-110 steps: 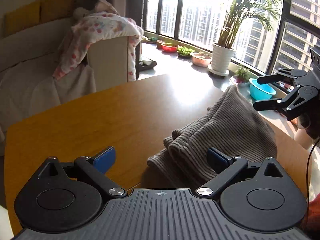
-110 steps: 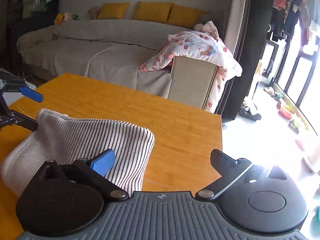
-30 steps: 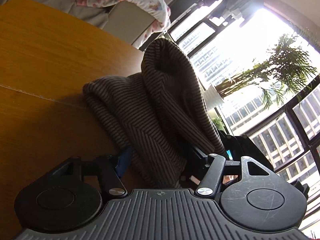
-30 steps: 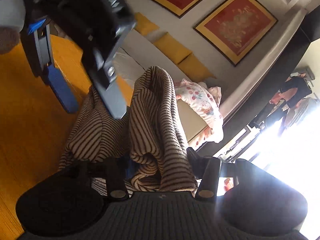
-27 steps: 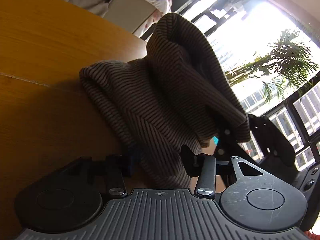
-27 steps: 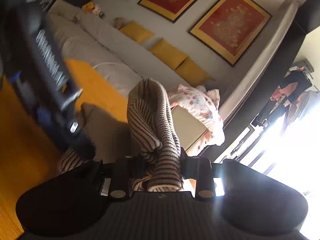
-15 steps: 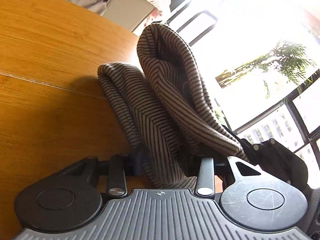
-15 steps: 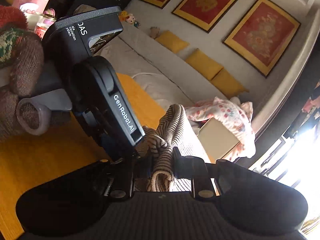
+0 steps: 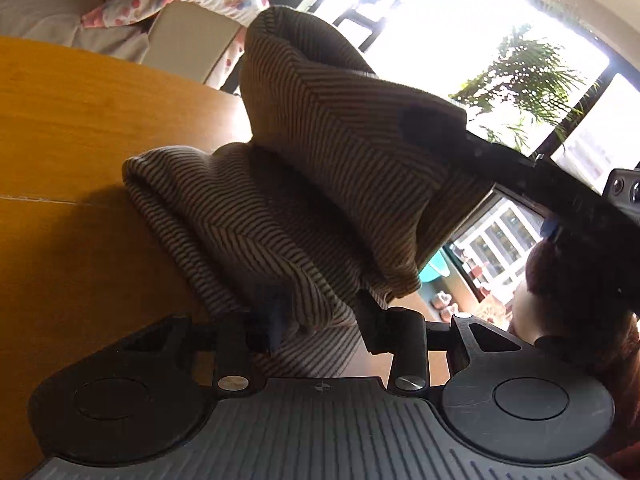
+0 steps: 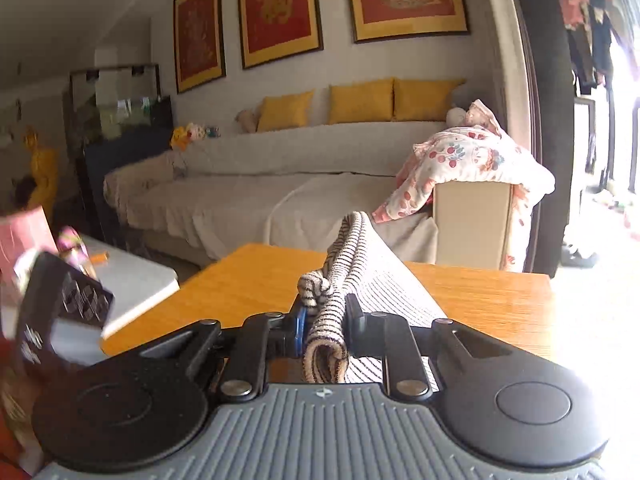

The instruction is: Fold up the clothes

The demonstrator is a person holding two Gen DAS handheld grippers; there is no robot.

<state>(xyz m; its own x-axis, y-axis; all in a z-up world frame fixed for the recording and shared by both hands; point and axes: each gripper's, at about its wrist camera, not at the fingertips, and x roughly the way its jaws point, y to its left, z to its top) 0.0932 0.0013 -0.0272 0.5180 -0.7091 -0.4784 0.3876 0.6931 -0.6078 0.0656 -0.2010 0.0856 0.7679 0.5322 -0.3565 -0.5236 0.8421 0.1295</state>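
Gripping the sweater [image 10: 352,280], right gripper [image 10: 324,326] sat level over the surface [image 10: 256,280], jaws clamped; left gripper [image 9: 320,316] (tilted) pinched its hem likewise.

beige sofa [image 10: 280,184] w/ yellow cushions [image 10: 360,102], bright window [image 9: 440,40] behind.

My right gripper [image 10: 325,322] is clamped on a bunched edge of the striped garment [image 10: 360,264], which rises toward twelve o'clock above the orange table [image 10: 256,276]. At nine o'clock the other gripper's black body [image 10: 60,304] shows, blurred. A sofa [image 10: 280,184] with yellow cushions [image 10: 360,100] sits beyond.
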